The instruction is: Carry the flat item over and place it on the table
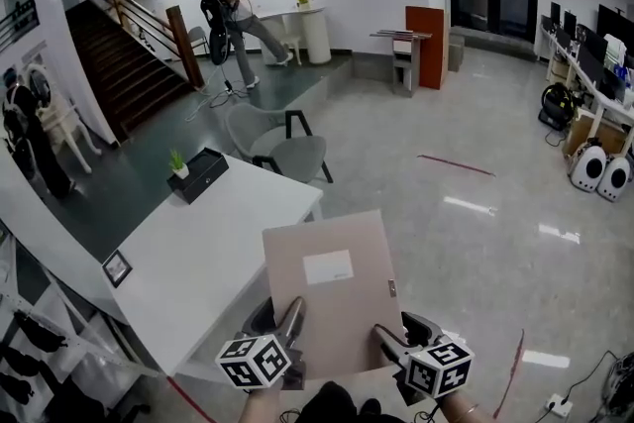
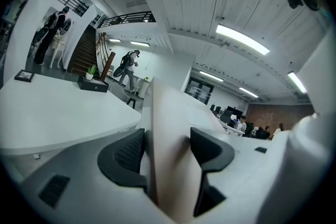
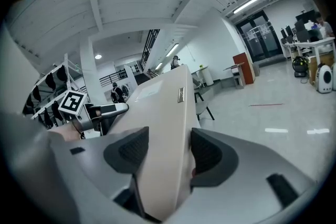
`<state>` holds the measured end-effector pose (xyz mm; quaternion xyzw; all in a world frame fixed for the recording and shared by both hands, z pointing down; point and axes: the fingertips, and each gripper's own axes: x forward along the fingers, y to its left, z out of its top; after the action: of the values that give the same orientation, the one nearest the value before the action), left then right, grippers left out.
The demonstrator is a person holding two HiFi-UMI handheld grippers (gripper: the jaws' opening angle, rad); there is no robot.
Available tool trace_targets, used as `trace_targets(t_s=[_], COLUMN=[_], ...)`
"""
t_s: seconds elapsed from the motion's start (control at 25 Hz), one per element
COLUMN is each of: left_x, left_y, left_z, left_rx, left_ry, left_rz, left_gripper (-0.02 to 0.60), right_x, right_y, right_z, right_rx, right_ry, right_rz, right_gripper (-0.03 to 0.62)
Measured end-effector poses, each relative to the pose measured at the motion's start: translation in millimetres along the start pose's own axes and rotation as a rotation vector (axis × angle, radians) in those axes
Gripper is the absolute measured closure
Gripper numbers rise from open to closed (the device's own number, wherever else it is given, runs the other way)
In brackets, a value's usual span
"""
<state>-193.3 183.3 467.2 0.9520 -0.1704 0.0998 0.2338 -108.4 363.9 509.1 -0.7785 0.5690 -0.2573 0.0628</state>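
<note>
The flat item is a beige box file (image 1: pixel 332 297) with a white label, held level in the air just off the white table's (image 1: pixel 198 253) right edge. My left gripper (image 1: pixel 287 324) grips its near left edge and my right gripper (image 1: pixel 389 340) its near right edge. In the left gripper view the file (image 2: pixel 167 118) stands edge-on between the two dark pads of that gripper (image 2: pixel 167 150). In the right gripper view the file (image 3: pixel 163 107) fills the gap of the right gripper (image 3: pixel 169 153), and the left gripper's marker cube (image 3: pixel 72 103) shows beyond it.
On the table stand a black box with a small plant (image 1: pixel 198 175) at the far end and a small frame (image 1: pixel 117 267) near its left edge. Grey chairs (image 1: pixel 287 154) stand behind the table. A person (image 1: pixel 233 15) walks at the back near the stairs. A shelf rack (image 1: pixel 40 352) stands at the left.
</note>
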Motion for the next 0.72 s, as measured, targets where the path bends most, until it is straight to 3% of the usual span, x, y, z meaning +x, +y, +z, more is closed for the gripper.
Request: trace_targets(t_s=[0.32, 0.72], left_x=[30.1, 122.6], left_y=[-0.3, 21.8], left_z=[7.6, 31.1], left_rx=[0.005, 0.009], left_ry=[0.005, 0.022], left_rz=[0.01, -0.019], left_gripper=[0.311, 0.311], right_x=[17.1, 85.6], right_y=[-21.4, -70.1], right_z=[15.7, 49.5], right_rx=[-0.001, 0.015], right_ry=[-0.009, 0.002], right_rz=[-0.006, -0.046], right_gripper=[0.347, 0.347])
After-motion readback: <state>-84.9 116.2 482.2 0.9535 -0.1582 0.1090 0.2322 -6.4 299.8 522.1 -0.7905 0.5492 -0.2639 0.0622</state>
